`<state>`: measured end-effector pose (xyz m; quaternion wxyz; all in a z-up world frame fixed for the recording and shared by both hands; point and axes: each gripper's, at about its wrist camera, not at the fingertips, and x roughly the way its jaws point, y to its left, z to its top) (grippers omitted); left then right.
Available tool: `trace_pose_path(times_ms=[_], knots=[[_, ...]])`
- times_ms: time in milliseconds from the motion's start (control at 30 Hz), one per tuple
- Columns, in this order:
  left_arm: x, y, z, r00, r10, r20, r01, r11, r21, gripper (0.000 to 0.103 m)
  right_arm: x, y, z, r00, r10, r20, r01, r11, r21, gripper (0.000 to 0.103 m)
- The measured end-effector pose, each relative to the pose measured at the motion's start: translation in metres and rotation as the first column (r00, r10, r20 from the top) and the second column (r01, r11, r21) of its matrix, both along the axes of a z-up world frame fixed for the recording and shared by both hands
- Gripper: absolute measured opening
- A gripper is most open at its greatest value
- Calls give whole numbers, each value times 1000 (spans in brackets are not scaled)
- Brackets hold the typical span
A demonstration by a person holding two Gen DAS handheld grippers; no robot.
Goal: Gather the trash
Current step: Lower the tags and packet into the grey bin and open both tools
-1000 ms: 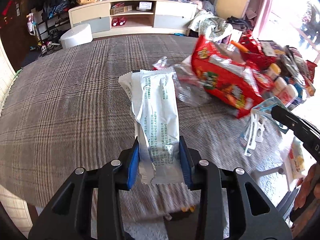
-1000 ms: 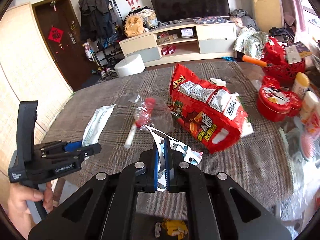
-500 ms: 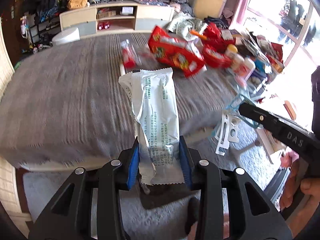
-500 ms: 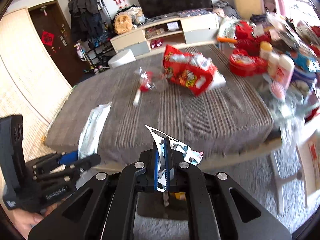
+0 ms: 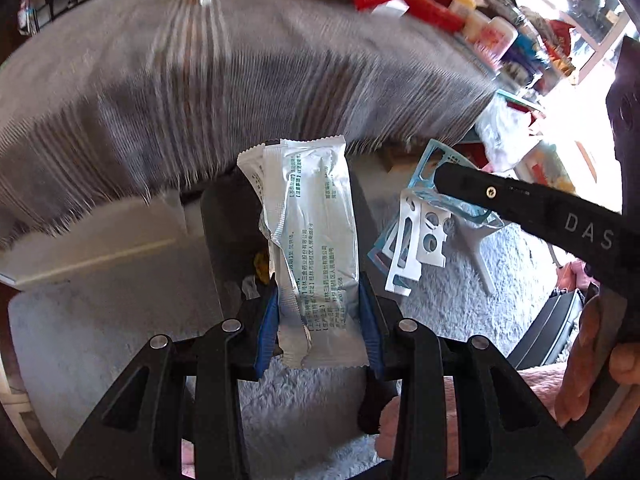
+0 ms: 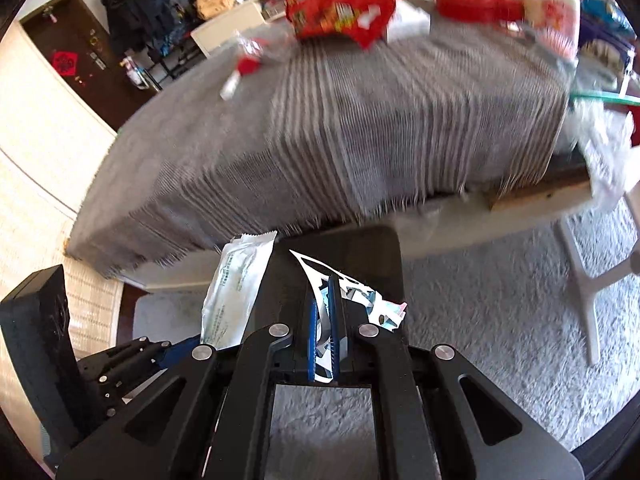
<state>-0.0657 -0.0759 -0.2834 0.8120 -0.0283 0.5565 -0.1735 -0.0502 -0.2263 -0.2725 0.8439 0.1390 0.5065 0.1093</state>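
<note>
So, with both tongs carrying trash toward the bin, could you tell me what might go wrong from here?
1. The left tongs grip the silver wrapper only at its bottom end; the long free part could catch on the dark bin's rim.
2. The right tongs pinch thin blue-and-white plastic packaging that could slip out onto the carpet.

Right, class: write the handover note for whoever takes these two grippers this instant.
Left gripper: jaws shut on the silver wrapper, held above the dark bin beside the table.
Right gripper: jaws shut on the torn blister card, also over the bin.
Done: both pieces picked up, not yet dropped.
Left: release both, then fetch the red snack bag and the red-and-clear wrapper from the table.
</note>
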Motion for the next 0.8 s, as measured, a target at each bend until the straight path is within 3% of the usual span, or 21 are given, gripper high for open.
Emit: trace_pose_path(times_ms=[367,567,767,800], knots=[[29,-3,-70,995,-30,-94,31,1000,6,37,32,10,-71,993,11,-117,-10,1000,8,7],[37,-6,-84,994,-36,-107,40,999,30,52,48,14,-96,984,14,-179,-12,1000,15,10],[38,-6,-88,995,-30,-97,36,998,58,65,55,19,-97,983,19,-185,-21,1000,-11,12],[38,-4,-87,995,-26,-93,32,998,59,69,55,19,-96,983,17,-182,-20,1000,-15,23]])
